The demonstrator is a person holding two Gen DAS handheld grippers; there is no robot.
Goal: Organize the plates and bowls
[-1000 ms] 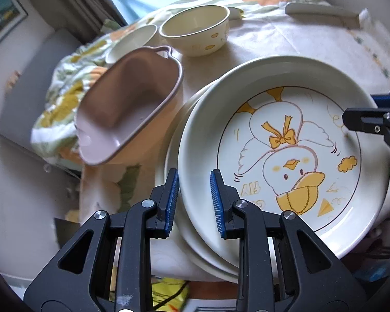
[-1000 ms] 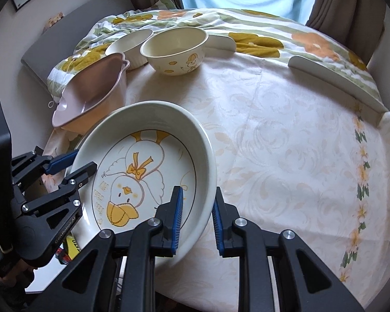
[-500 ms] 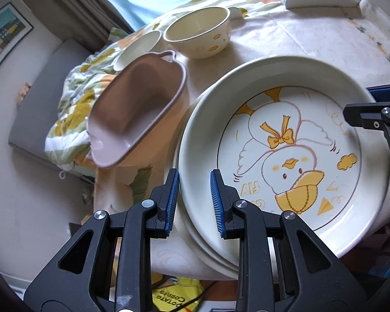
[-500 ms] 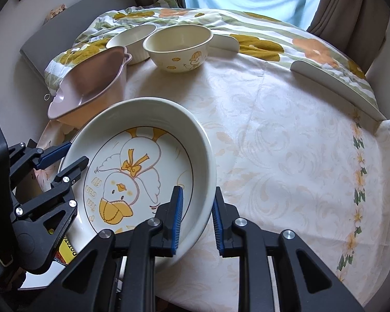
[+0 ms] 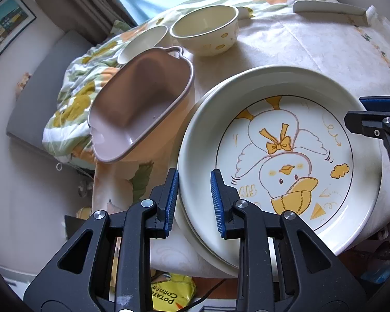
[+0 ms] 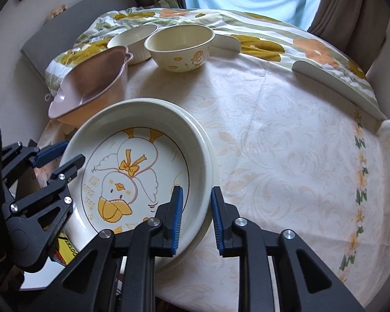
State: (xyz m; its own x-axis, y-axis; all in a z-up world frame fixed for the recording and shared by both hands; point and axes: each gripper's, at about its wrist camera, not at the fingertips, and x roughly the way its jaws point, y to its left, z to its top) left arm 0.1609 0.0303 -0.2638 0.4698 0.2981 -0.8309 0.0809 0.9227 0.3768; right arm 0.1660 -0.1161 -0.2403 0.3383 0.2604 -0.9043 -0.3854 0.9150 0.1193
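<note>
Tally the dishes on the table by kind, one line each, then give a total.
Plates: 2, the duck plate stacked on a plain plate whose rim shows beneath it.
Cream bowls: 2, the duck-print bowl and the plain bowl behind it.
Pink dishes: 1, the handled pink dish.
Total: 5

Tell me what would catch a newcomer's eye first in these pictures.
The duck plate at the table's near edge, resting on another plate, with the left gripper and right gripper each straddling its rim on opposite sides. Behind it sit a pink dish and two cream bowls.
</note>
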